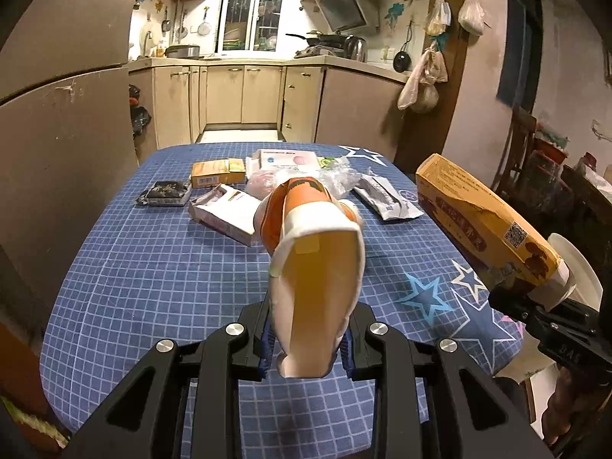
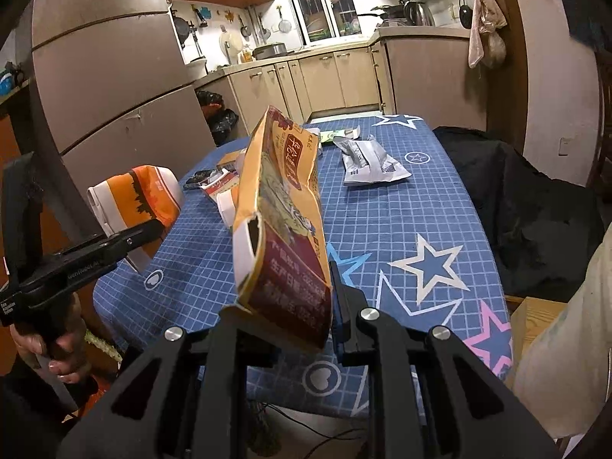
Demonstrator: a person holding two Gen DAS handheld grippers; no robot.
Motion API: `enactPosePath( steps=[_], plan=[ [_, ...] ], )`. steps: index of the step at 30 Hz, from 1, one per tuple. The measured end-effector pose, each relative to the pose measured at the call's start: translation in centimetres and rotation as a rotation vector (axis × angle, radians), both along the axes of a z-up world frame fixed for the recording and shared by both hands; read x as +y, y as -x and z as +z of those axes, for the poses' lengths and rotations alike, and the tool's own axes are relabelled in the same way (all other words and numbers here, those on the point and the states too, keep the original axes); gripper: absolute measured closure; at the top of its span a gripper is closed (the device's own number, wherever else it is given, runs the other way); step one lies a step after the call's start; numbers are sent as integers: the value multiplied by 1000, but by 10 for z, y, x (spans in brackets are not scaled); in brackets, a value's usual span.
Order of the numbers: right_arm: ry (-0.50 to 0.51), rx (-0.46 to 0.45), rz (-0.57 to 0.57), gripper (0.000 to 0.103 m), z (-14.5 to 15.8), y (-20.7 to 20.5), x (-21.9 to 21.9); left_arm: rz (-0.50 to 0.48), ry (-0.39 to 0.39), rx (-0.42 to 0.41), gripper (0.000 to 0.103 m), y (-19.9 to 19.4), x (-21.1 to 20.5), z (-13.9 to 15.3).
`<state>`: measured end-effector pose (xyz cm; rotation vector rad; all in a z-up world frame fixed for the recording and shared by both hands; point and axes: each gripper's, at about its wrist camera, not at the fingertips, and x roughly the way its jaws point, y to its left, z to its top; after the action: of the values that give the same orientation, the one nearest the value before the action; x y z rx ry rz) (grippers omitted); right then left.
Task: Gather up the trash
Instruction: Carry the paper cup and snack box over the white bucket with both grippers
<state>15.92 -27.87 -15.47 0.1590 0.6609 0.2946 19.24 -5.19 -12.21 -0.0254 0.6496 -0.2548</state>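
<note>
My left gripper point(image 1: 308, 338) is shut on an orange and white paper cup point(image 1: 317, 267), crushed, held above the near part of the blue grid tablecloth point(image 1: 153, 267). The cup also shows in the right wrist view point(image 2: 141, 206). My right gripper point(image 2: 298, 306) is shut on a yellow and red food box point(image 2: 283, 214), torn at one side, held above the table. The box also shows at the right of the left wrist view point(image 1: 485, 225). More trash lies on the far half of the table: a white and pink box point(image 1: 225, 214), a yellow box point(image 1: 214, 174), a black packet point(image 1: 166, 193), a grey pouch point(image 1: 386, 197).
A pink and white box point(image 1: 287, 158) and crumpled clear plastic point(image 1: 340, 176) lie at the table's far end. A black covered chair point(image 2: 528, 206) stands right of the table. Kitchen cabinets point(image 1: 237, 91) are beyond it, a brown fridge point(image 1: 65, 122) at the left.
</note>
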Motion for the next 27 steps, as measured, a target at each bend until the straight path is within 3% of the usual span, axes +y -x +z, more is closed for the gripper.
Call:
enactPosePath(
  steps=[27],
  plan=[
    [-6,-19,-87,85,9,39,-20,-216,-48,8,74,22,-61,-7]
  ],
)
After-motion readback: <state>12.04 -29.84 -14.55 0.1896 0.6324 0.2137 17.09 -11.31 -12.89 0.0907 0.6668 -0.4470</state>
